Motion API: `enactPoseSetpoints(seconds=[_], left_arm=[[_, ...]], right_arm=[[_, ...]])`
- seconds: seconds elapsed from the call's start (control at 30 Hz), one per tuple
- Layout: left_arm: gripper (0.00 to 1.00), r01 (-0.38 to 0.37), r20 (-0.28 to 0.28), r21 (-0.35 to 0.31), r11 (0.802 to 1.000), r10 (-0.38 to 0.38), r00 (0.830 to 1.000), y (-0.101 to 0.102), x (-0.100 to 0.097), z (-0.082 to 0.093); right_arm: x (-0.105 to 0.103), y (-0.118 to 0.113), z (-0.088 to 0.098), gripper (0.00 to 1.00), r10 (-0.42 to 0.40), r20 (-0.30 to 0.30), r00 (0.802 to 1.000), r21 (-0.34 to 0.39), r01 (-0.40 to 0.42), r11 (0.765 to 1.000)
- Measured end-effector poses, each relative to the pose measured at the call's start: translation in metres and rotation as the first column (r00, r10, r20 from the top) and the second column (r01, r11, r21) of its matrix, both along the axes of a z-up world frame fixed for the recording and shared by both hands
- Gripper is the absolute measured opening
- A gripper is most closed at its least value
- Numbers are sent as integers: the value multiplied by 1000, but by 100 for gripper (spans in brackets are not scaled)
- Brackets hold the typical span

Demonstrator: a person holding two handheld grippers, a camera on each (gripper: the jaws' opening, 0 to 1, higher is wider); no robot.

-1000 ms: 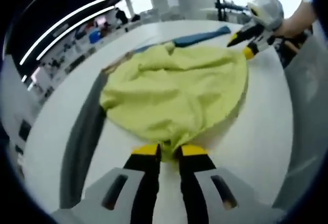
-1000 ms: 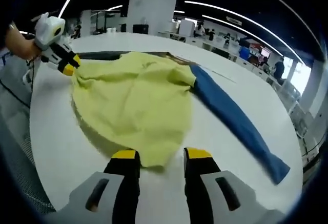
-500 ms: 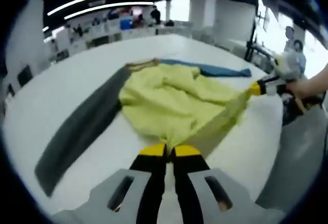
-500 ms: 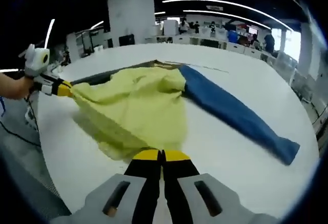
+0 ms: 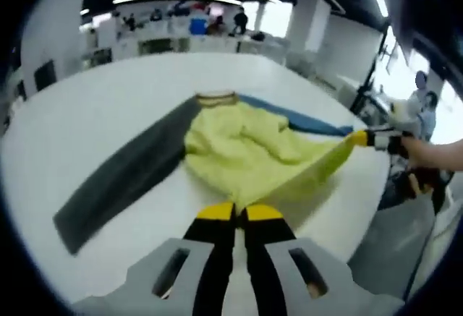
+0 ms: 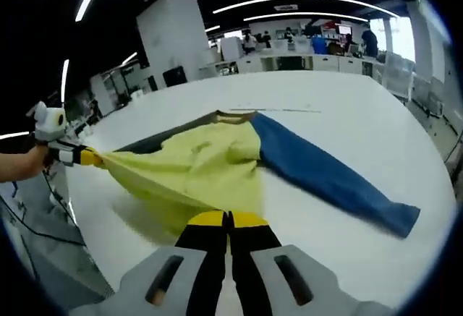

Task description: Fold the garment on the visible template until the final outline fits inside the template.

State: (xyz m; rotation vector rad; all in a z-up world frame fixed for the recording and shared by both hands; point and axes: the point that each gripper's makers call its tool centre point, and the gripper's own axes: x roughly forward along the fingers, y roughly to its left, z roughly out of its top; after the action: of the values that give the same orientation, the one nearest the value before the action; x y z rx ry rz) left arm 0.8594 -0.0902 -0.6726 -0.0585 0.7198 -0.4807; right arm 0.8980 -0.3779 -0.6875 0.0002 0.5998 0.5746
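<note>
Left gripper view: a dark grey sleeve (image 5: pixel 119 189) lies flat across the white table (image 5: pixel 87 106), and beside it the yellow-green body of the garment (image 5: pixel 246 157) sits rumpled, its hem lifted. The left gripper (image 5: pixel 237 213) pinches one hem corner with jaws pressed together; the right gripper (image 5: pixel 359 138), far right, clamps the other corner. Held taut between them, the hem looks ready to fold over the body. Right gripper view shows the blue sleeve (image 6: pixel 325 178) spread rightward. No containers appear, and I cannot make out a template.
</note>
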Motion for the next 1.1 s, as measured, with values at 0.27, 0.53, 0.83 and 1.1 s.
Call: enactPoseSetpoints(seconds=[0.27,0.53,0.83,1.1], left_arm=[[0,-33,-2,-52,998,33,999,0,-17,22],[0,-53,15,-71,996,55,998,4,-34,40],[0,-91,48,-93,992,95,994,7,-36,58],[0,-89,31,-65,994,91,995,8,-41,47]], right_arm=[[-6,-3,20,2,43,111,993,-117,-30,993],[-16,-16,7,1,-13,83,996,-110,22,994],[-16,-25,-3,1,-62,95,994,-122,74,990],[-32,-26,-10,1,-70,40,997,-121,74,990]])
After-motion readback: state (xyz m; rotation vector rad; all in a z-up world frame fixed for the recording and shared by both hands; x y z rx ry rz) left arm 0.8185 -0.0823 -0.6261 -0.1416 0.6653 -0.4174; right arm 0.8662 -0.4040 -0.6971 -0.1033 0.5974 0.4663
